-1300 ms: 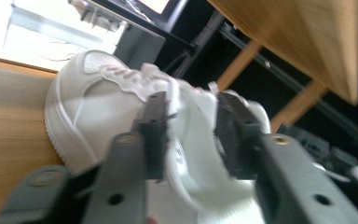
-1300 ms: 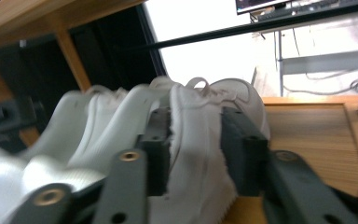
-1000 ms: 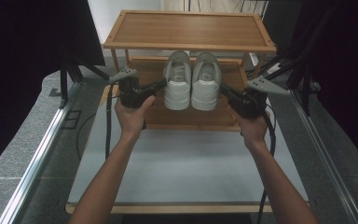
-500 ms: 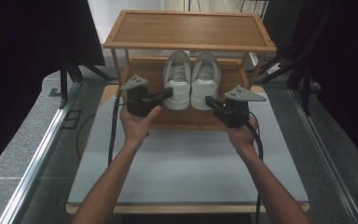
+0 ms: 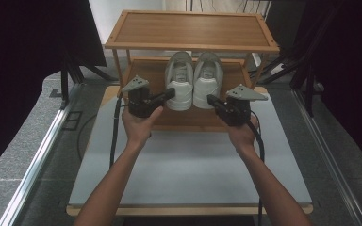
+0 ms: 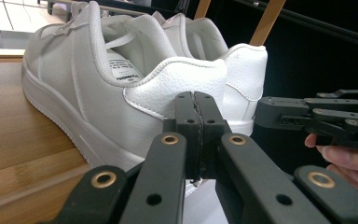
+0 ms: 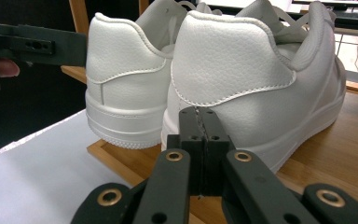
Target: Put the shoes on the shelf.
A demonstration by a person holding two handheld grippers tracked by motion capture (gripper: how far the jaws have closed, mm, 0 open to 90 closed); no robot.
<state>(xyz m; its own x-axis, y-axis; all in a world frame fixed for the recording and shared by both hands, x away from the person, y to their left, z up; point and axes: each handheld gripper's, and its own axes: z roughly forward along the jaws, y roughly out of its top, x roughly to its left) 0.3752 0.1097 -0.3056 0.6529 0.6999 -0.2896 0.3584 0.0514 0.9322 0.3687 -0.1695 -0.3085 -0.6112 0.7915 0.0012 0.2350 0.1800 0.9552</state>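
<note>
Pair of white shoes [image 5: 192, 80] side by side on lower shelf [image 5: 143, 75] of wooden rack [image 5: 193, 30], heels toward person. Left gripper [image 5: 169, 92] just beside left shoe's heel, jaws pressed together, empty. Right gripper [image 5: 210, 99] near right shoe's heel, jaws likewise closed, empty. Contact with shoes unclear.

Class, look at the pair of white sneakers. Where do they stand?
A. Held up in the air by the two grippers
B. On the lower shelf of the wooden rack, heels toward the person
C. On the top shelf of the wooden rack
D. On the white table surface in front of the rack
B: the white sneakers stand side by side on the lower shelf of the wooden rack, under its top board, their heels facing the two grippers.
</note>
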